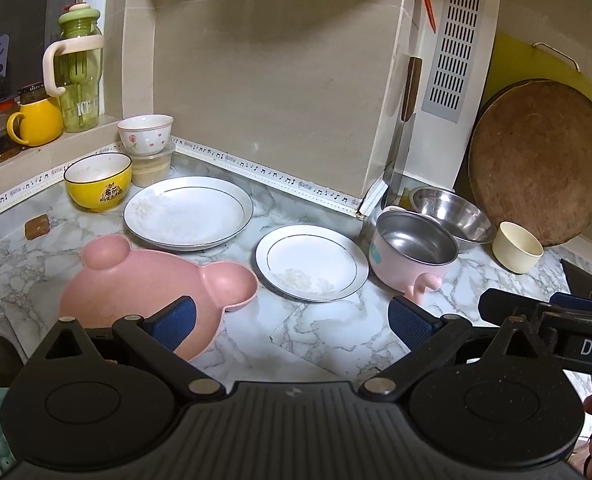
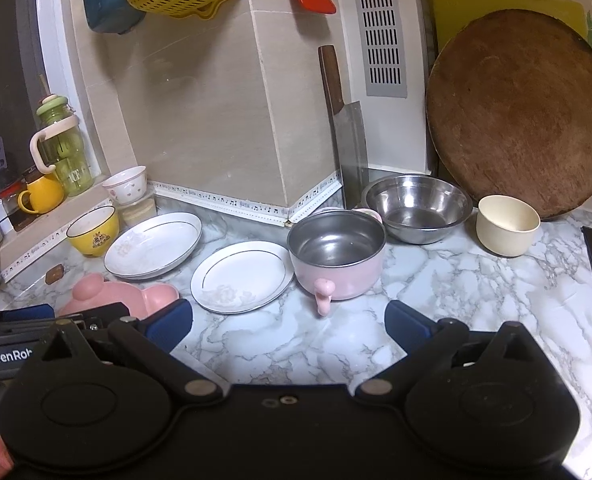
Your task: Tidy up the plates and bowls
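Marble table (image 1: 336, 340), yellow bowl (image 1: 98, 180) far left, pink bear-shaped plate (image 1: 136, 280) under the left tool (image 1: 292, 320), jaws wide and empty, two white plates (image 1: 188, 212) (image 1: 312, 262) mid-table, pink pot (image 2: 338, 260), steel bowl (image 2: 418, 208), cream cup (image 2: 508, 224), right tool (image 2: 288, 326) spread wide, holding nothing.

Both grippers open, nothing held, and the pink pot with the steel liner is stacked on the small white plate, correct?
Not quite. The pink pot stands on the counter beside the small white plate, not on it; the right wrist view shows this. The rest holds: the left gripper and right gripper are open and hold nothing.
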The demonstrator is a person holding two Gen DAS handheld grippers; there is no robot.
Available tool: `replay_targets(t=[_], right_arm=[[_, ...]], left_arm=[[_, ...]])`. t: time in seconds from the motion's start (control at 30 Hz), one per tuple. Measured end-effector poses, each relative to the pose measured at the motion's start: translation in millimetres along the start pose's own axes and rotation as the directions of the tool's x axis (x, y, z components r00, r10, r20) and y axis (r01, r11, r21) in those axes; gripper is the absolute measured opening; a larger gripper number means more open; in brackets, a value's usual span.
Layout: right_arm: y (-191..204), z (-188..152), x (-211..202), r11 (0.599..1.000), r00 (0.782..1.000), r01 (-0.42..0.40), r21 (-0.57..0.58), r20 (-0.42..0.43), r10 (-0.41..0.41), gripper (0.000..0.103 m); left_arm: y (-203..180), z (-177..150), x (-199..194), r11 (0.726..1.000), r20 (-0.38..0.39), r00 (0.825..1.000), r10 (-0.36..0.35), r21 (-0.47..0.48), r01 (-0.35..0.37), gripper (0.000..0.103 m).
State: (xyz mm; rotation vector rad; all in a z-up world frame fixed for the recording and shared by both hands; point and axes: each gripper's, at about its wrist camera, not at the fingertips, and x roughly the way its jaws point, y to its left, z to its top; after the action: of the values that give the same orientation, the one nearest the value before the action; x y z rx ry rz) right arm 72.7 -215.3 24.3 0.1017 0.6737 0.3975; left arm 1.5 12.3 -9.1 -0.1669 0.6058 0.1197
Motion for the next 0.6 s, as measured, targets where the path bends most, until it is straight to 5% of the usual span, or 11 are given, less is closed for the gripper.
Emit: replay_targets(t=[0.6], right_arm=[[1.6,-0.7,0.0,1.000,1.000,0.008,-0.004,0.006,-0.008,0.103]], left_arm=[[-1.4,2.4,5.0,0.999,-0.021,0.998,-0.052,-0.011,0.051,0.103]])
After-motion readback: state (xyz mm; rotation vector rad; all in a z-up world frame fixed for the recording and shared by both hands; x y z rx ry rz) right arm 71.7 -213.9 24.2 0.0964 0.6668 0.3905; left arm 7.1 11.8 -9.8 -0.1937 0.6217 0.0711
